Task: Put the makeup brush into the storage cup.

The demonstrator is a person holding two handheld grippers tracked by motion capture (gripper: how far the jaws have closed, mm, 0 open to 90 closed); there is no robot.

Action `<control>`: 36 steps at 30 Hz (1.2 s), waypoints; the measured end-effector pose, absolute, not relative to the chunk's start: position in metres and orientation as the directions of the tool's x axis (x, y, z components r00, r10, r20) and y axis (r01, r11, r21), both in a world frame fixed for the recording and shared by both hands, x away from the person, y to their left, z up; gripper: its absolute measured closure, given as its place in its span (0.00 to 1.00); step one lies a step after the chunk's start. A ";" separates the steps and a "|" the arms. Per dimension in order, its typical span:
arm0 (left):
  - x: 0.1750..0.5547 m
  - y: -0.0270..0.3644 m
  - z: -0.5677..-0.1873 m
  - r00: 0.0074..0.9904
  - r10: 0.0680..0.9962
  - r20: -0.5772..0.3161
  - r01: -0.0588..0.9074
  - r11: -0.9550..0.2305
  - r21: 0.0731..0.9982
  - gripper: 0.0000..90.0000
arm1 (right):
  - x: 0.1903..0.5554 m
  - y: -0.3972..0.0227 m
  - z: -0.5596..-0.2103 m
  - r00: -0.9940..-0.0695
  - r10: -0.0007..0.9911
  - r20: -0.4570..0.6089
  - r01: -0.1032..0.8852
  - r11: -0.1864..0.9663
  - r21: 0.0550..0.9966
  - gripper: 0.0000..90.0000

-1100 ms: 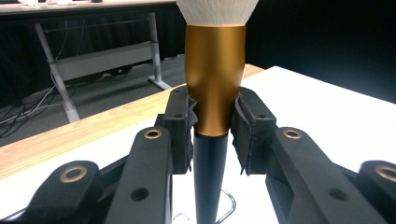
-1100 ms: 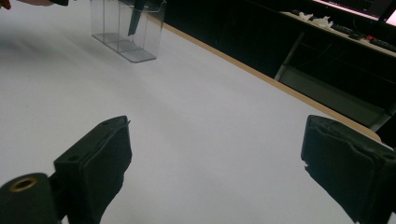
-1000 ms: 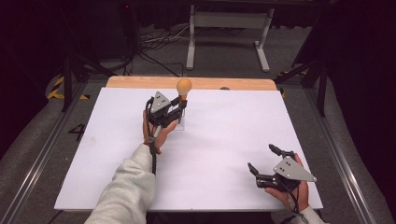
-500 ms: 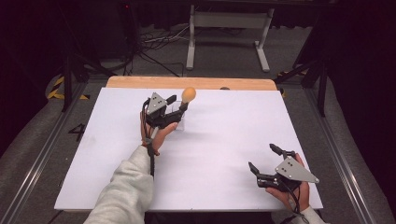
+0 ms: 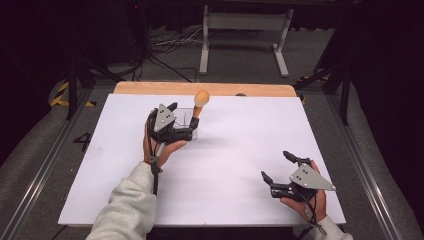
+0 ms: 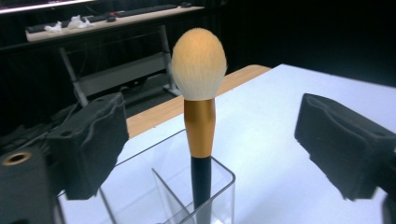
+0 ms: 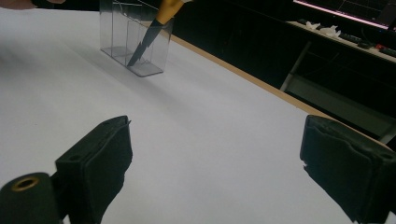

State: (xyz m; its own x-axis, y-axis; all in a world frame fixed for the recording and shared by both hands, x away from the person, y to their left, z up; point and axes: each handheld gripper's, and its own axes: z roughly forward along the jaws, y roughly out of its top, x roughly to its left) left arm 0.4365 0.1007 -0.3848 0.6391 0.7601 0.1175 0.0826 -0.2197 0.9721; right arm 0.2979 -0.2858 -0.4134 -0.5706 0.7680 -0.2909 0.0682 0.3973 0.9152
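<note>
Left fingers (image 6: 88, 149) apart, just opened off the makeup brush (image 6: 198, 112), pads clear on either side of its gold ferrule with nothing pressed between them. Brush standing bristles-up in the clear acrylic holder (image 6: 205, 186), black handle down in a compartment and leaning a little toward 1 o'clock in the high view, at about 12 o'clock on the white table (image 5: 225, 165) near the far wooden edge. Likely light and top-heavy: rigid handle and ferrule, soft bristle head that would crush or splay if pinched, and a smooth ferrule that may slip; best taken at the ferrule or upper handle, never the head. Holder looks thin, light and easy to tip or slide if nudged. Left gripper (image 5: 184, 121) held level just at 9 o'clock of the holder, hand wrapped under it, wrist slightly cocked, sleeve running back toward 6 o'clock. Right fingers (image 7: 95, 163) also apart and empty; right gripper (image 5: 280, 167) resting low near 5 o'clock, well apart from the brush, pointing toward 10 o'clock.
</note>
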 end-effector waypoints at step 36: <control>0.381 0.151 -0.389 0.658 0.716 0.233 0.033 -0.336 0.941 0.03 | 0.310 -0.281 -0.411 -0.563 0.782 -0.268 0.071 0.369 0.927 0.11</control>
